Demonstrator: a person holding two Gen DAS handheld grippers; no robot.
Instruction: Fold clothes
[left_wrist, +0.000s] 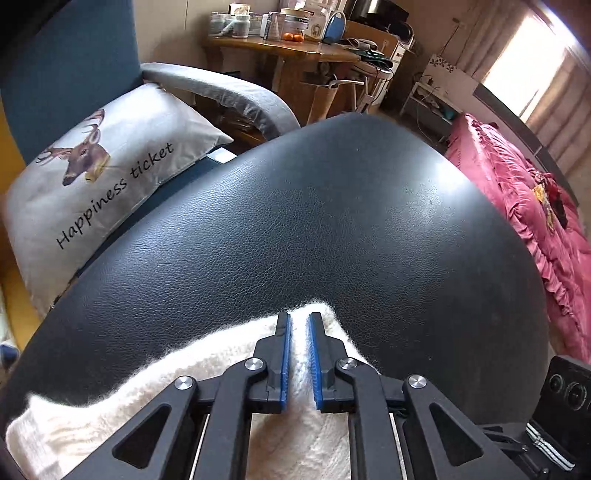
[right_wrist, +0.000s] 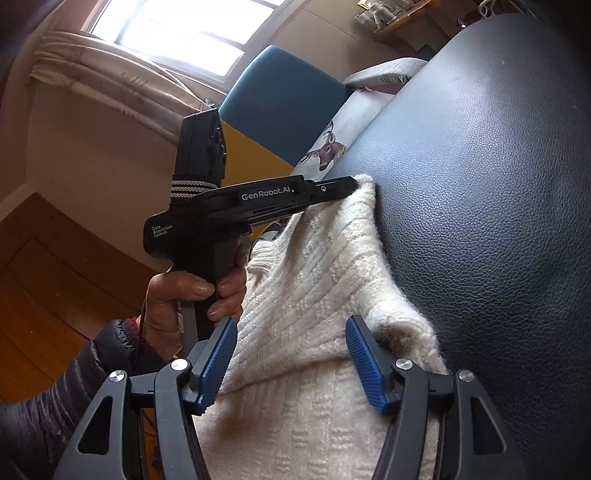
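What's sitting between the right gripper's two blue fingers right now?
Only the white knit sweater: the right wrist view shows its fabric spanning the gap of the open right gripper, on the black leather surface.

bare black tabletop beyond sweater

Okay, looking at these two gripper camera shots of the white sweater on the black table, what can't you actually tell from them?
- Most of the white sweater: cut off by the bottom edge in both views, so its sleeves and overall shape are unknown.
- How much knit the left gripper holds: left wrist view, its own fingers cover the fabric.
- Jars on the wooden desk: left wrist view, too small to read.
- The hand on the right gripper: out of frame.
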